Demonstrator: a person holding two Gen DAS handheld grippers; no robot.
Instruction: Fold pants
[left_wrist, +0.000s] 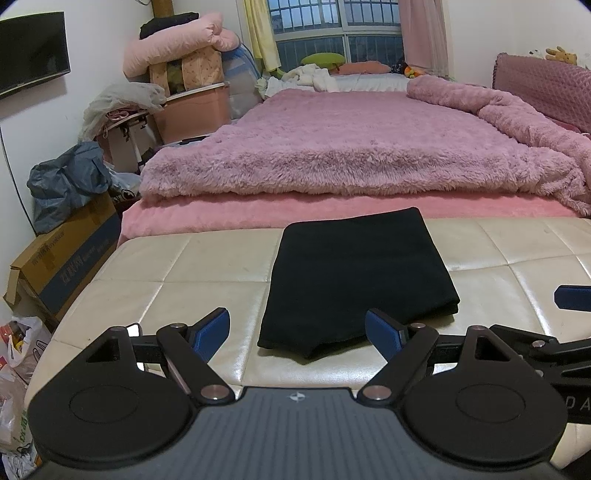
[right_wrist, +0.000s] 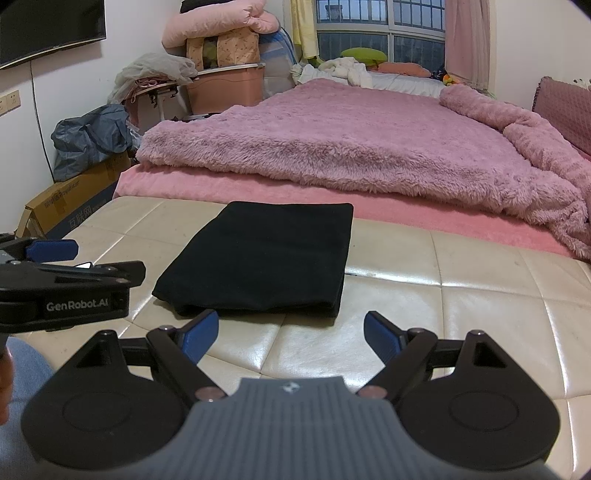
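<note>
The black pants (left_wrist: 354, 273) lie folded into a neat rectangle on the cream leather bench (left_wrist: 177, 266). In the right wrist view the same pants (right_wrist: 266, 258) sit just beyond the fingers, on the bench (right_wrist: 461, 317). My left gripper (left_wrist: 297, 334) is open, hovering at the near edge of the fold with nothing between its blue pads. My right gripper (right_wrist: 290, 334) is open too, empty, a little short of the pants' near edge. The left gripper (right_wrist: 51, 251) also shows from the side at the left edge of the right wrist view.
Behind the bench is a bed with a fluffy pink blanket (left_wrist: 354, 147). A cardboard box (left_wrist: 62, 258), a grey bag (left_wrist: 66, 184), storage bins and plastic bags crowd the floor on the left. A dark screen (left_wrist: 33, 51) hangs on the left wall.
</note>
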